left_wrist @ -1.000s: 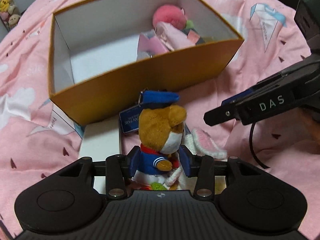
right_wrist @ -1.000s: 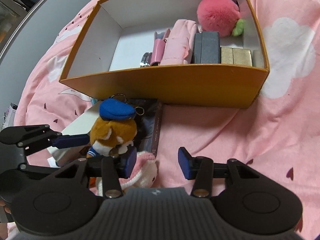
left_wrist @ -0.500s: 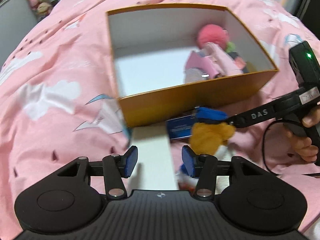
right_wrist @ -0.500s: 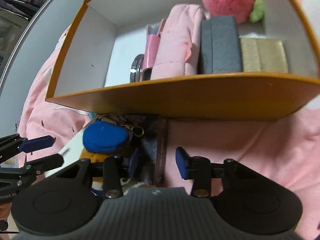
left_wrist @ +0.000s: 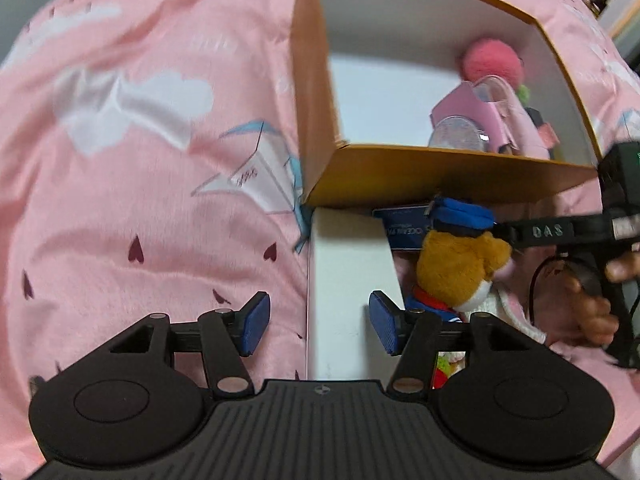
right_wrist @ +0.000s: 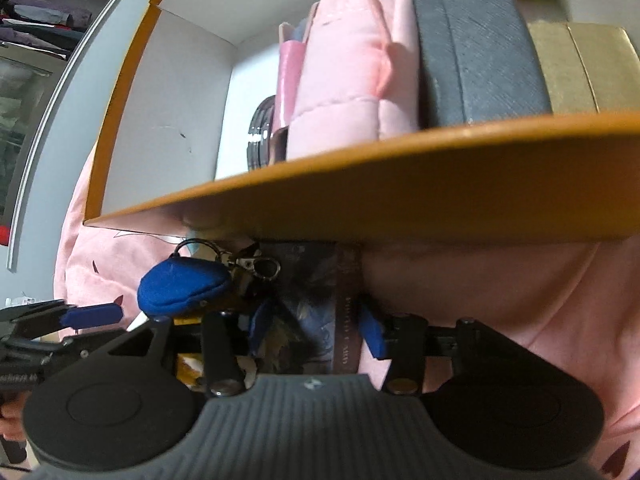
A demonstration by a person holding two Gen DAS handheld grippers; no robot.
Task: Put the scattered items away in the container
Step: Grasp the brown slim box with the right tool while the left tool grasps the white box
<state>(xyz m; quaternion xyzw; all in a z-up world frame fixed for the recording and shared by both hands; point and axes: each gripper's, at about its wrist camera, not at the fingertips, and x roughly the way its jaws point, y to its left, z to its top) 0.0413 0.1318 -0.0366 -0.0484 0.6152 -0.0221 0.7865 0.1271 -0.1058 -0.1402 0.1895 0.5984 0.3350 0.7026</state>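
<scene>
On a pink bedspread (left_wrist: 132,184), the left claw (left_wrist: 318,326) is opening over the edge of a white box (left_wrist: 346,280), gripping nothing. The right claw (right_wrist: 310,330), also opening, straddles a dark booklet (right_wrist: 320,300) without visibly pressing it. A plush bear in a blue cap (left_wrist: 460,264) lies just outside the orange container (left_wrist: 440,174), which already holds pouches and cases.

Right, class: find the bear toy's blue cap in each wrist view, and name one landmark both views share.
Left wrist view: the blue cap sits right of centre, just below the box's front wall.
Right wrist view: it lies lower left, under that same wall.
Shared landmark: the orange box.
</scene>
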